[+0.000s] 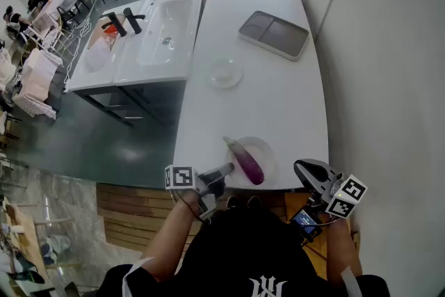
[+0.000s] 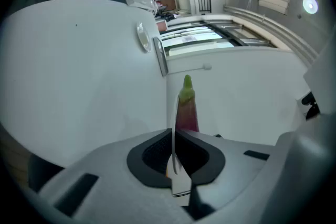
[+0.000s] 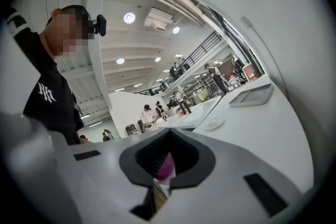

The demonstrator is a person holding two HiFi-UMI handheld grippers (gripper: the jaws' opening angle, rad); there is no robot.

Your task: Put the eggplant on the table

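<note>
A purple eggplant (image 1: 247, 162) with a green stem lies on a small pale plate (image 1: 265, 147) at the near edge of the white table (image 1: 278, 101). My left gripper (image 1: 225, 170) reaches in from the left and is shut on the plate's near rim. In the left gripper view the thin plate rim (image 2: 174, 113) runs edge-on between the jaws of the left gripper (image 2: 173, 136), with the eggplant (image 2: 187, 107) just beyond. My right gripper (image 1: 299, 165) hovers at the table's near right corner, shut and holding nothing. Past the right gripper (image 3: 168, 134), a bit of the eggplant (image 3: 166, 166) shows.
A clear glass dish (image 1: 224, 73) sits mid-table and a grey tray (image 1: 274, 35) at the far end. A white sink unit (image 1: 142, 38) adjoins the table's left side. A wall (image 1: 375, 80) runs along the right. People sit and stand in the hall beyond.
</note>
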